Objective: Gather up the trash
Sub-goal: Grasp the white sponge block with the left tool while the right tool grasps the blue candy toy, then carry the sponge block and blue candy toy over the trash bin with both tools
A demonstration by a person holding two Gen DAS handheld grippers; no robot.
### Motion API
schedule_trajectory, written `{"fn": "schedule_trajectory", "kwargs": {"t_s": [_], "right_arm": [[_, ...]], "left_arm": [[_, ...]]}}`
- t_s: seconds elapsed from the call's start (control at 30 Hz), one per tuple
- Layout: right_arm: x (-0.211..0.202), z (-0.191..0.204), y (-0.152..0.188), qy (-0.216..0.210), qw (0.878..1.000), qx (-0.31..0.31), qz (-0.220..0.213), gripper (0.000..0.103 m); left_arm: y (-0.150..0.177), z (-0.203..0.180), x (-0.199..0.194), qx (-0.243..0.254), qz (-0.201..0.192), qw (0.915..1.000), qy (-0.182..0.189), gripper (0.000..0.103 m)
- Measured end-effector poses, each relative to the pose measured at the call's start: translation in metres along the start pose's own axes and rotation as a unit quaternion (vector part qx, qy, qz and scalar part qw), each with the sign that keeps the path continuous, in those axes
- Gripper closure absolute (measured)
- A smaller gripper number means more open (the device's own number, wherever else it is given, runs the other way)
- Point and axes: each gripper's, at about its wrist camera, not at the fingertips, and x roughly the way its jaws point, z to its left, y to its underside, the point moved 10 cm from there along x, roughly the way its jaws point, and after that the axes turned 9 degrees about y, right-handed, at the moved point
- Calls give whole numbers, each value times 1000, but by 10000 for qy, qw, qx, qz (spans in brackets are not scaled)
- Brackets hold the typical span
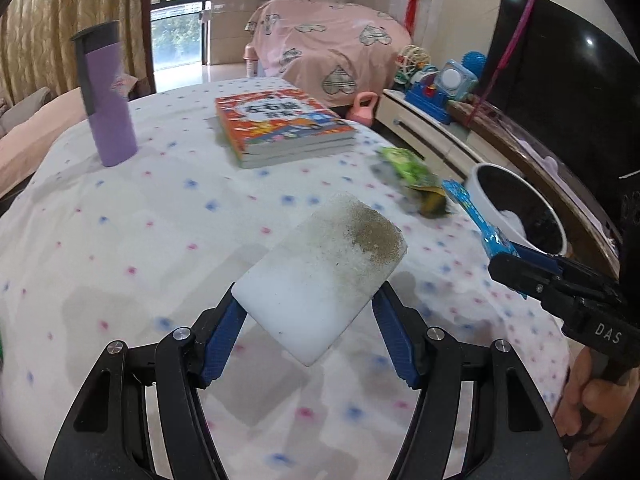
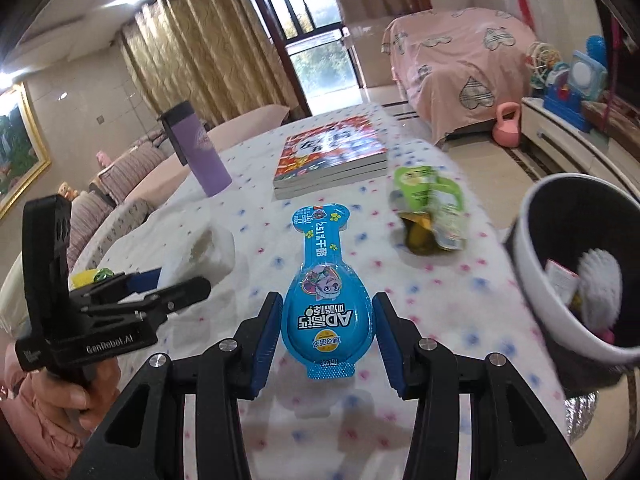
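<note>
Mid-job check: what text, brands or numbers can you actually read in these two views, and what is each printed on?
"DAS": right gripper body.
"GenRobot.AI": left gripper body.
"AD": blue snack packet, upside down; its remaining print is not Latin script, left unquoted.
Book cover: large characters, too blurred.
Green wrapper: too small to read.

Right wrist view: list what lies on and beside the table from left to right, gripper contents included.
Left gripper holding the dirty white sponge → purple tumbler → blue snack packet in the right gripper → green wrapper → white trash bin.
</note>
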Motion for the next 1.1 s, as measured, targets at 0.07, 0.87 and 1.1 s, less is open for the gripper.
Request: {"fn": "schedule_trajectory", "kwargs": {"t_s": [0.07,0.87,1.1], "right_arm": [[-9,-8,3,33,10000,70,-46,56],[-74,-110,20,528,9932,909,-507,56],[-84,-134,16,613,9903,1091,-596,56]], "left_arm": [[4,-13,1,17,24,10000,95,38],[-4,-129,23,625,148,9969,456,38],[-14,-149,27,799,114,9956,467,38]]}}
